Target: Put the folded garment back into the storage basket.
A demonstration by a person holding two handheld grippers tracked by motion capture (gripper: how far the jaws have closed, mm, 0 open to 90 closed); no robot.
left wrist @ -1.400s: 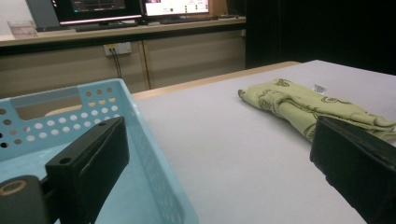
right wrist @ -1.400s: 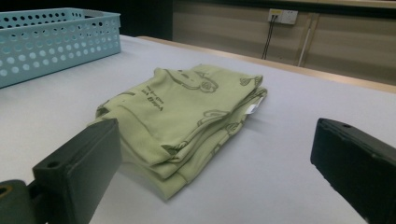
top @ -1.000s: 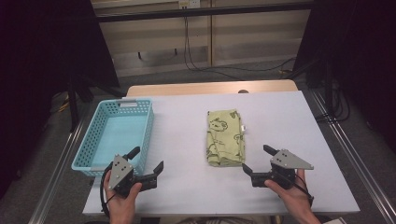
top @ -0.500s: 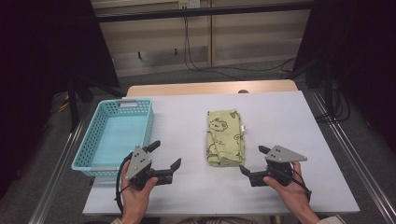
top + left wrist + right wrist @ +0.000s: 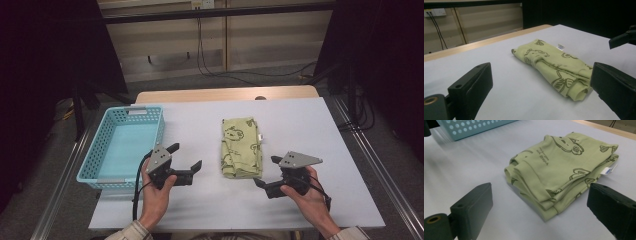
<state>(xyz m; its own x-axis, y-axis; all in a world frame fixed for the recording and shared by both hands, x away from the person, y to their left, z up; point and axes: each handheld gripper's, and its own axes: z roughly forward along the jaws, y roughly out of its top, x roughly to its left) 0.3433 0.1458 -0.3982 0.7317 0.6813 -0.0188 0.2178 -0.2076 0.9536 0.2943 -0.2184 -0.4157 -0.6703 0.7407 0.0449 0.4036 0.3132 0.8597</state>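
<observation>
Your left claw (image 5: 187, 161) has slid in along the counter (image 5: 300, 120) toward the folded green cloth (image 5: 241, 146). It was down by the near corner of the blue basket (image 5: 125, 145) a second ago; now it sits between basket and cloth, jaws pointed at the cloth's near left corner. Its jaws have just been opening a bit further and stand wide, with nothing between them. In the left claw's own view the cloth (image 5: 554, 66) lies ahead and a little to the right, not yet between the jaws.

Your right claw (image 5: 266, 171) has barely moved. It is wide open too, empty, just off the cloth's near right corner. Its view puts the folded stack's edge (image 5: 559, 176) right in front, between the jaw lines but short of the pads.

The cloth is mid-counter, flat, folded, tag side to the right, well apart from the basket. The basket is empty.

My read: you're in the approach, flanking the near edge for a two-claw pickup, likely headed to the basket. No contact yet. The left needs more travel in; then get low so the pads catch all the layers, not just the top fold.
</observation>
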